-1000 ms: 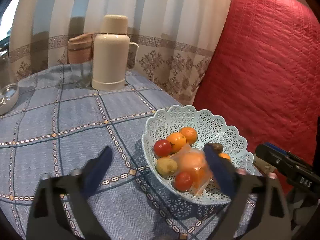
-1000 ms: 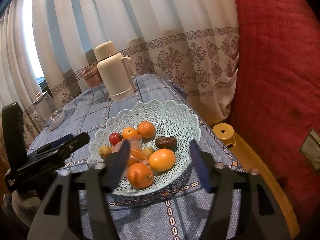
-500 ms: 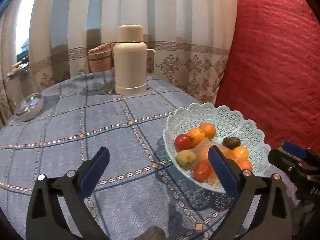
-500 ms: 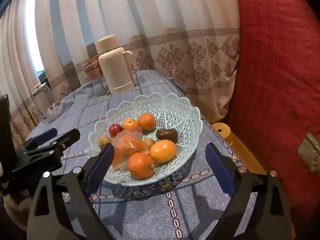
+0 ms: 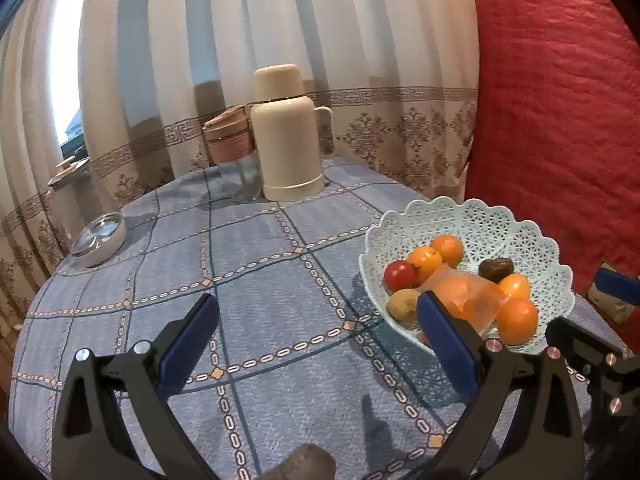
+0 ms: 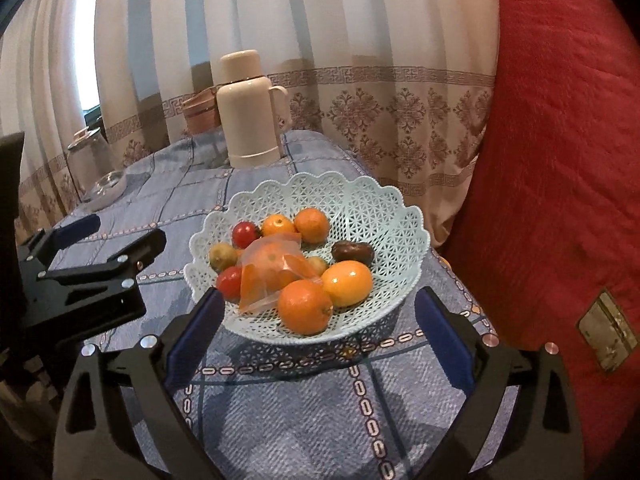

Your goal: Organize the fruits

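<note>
Right wrist view: my basket sits at the table's right edge, light but flexible; I'd take its rim. Inside: one slippery bag, four oranges, two tomatoes. My right gripper just spread wide, empty; left gripper open too.

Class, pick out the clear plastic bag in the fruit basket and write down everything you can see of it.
The plastic bag is thin, see-through and crinkled, tinted orange by the orange fruit inside it. It lies slumped in the middle of the pale blue lattice basket, among loose fruit: a red one at its near left corner, an orange against its front. Neither tool touches it.
</note>
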Motion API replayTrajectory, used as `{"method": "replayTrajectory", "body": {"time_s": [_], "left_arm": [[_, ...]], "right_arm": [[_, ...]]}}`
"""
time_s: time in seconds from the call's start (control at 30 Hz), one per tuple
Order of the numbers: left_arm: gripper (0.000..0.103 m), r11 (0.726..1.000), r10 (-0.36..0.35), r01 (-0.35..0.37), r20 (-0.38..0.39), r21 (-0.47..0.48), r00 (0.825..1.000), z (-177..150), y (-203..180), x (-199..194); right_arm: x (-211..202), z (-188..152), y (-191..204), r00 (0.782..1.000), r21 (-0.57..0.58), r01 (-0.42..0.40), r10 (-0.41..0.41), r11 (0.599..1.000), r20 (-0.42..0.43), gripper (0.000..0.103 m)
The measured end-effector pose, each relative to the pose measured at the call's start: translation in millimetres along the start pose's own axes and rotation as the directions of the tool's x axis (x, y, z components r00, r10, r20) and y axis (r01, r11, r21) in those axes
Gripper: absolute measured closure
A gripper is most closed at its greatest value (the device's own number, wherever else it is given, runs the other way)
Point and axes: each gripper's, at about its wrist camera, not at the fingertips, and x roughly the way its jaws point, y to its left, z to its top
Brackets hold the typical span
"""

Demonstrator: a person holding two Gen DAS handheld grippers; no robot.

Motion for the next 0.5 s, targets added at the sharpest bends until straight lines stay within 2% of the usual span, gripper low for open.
{"method": "replayTrajectory", "body": {"time_s": [0.13,0.5], "left_arm": [[0.005,0.999,0.036,-0.037,0.013,0.009,0.999,-3.1,1.1,-0.7],[0.005,1.000,0.025,-0.025,-0.008,0.012,1.000,-8.5,1.9,4.7]], "right_arm": [[3.9,-3.6,3.4,1.000,-0.011,0.003,-0.003,1.000,-0.011,0.005],[10.6,-6.5,6.1,1.000,-0.011,0.014,-0.014,1.000,-0.021,0.005]]}}
